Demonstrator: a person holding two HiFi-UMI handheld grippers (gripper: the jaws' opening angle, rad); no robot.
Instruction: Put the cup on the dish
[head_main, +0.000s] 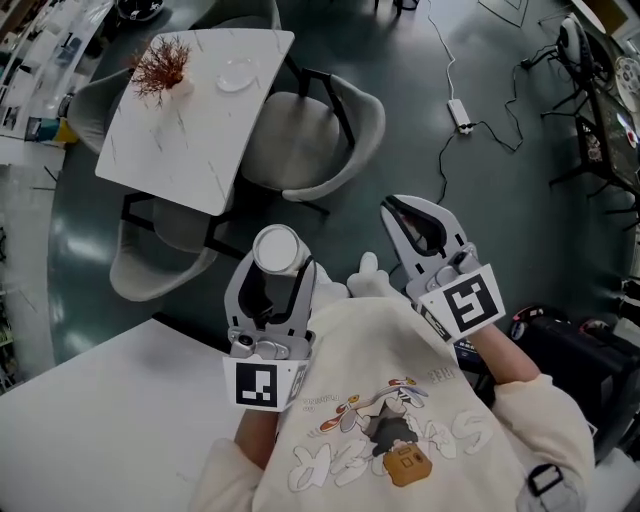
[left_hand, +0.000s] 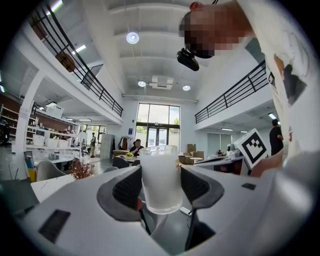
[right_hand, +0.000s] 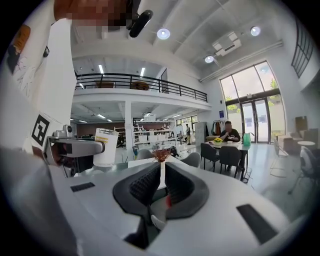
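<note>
A frosted white cup (head_main: 278, 250) stands upright between the jaws of my left gripper (head_main: 278, 278), which is shut on it and held close to my chest. In the left gripper view the cup (left_hand: 160, 187) fills the gap between the dark pads (left_hand: 129, 187). My right gripper (head_main: 412, 212) hovers beside it to the right, shut with nothing between its jaws. The right gripper view shows its pads (right_hand: 147, 182) nearly touching, and the cup (right_hand: 106, 147) off to the left. A small white dish (head_main: 237, 75) lies on the marble table (head_main: 180, 150), far ahead of both grippers.
A red coral-like plant (head_main: 162, 65) stands on the marble table left of the dish. Grey chairs (head_main: 320, 140) ring that table. A white tabletop (head_main: 90, 410) lies at the lower left. A power strip with its cable (head_main: 460, 112) lies on the dark floor.
</note>
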